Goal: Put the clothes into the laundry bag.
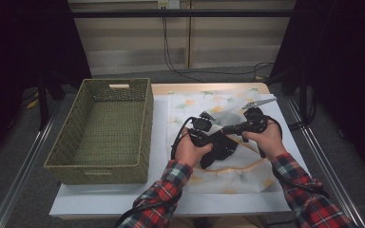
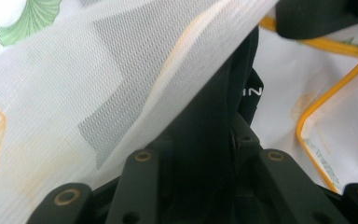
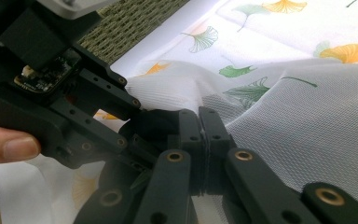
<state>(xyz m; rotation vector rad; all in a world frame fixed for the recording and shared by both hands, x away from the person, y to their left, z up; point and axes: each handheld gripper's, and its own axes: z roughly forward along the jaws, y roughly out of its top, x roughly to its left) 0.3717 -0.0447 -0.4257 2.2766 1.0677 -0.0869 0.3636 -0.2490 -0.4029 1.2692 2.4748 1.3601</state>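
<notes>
Holding: both grippers met over the mesh laundry bag [image 1: 228, 137], near the middle of the surface [image 1: 123, 199].
Left gripper [image 1: 208, 127]: jaws partly closed; in left gripper view a black garment [image 2: 205, 126] sat between them w/ white mesh draped over the left side. Can't tell if the pads pressed on it.
Right gripper [image 1: 228, 129]: jaws fully shut, pads together in right gripper view [image 3: 201, 140]; they appeared to pinch the mesh edge, tho the cloth betw. the pads was barely visible.
Bag: white mesh w/ ginkgo-leaf print (orange + green), orange zipper trim [image 2: 328, 93]; lay flat on the surface, one edge lifted up at the grippers.
Black garment: dark bundle at the bag's lifted edge, under the two hands in high view [image 1: 221, 147]; white lettering on it, too small to read.
Basket [image 1: 145, 123]: green woven, rectangular, on the left part of the surface, just beside the bag.
Hands: left hand [image 1: 190, 149] + right hand [image 1: 266, 137] close together; plaid sleeves [image 1: 164, 190] came in from the bottom edge.
Cloth: white sheet covered the surface under bag and basket.
</notes>
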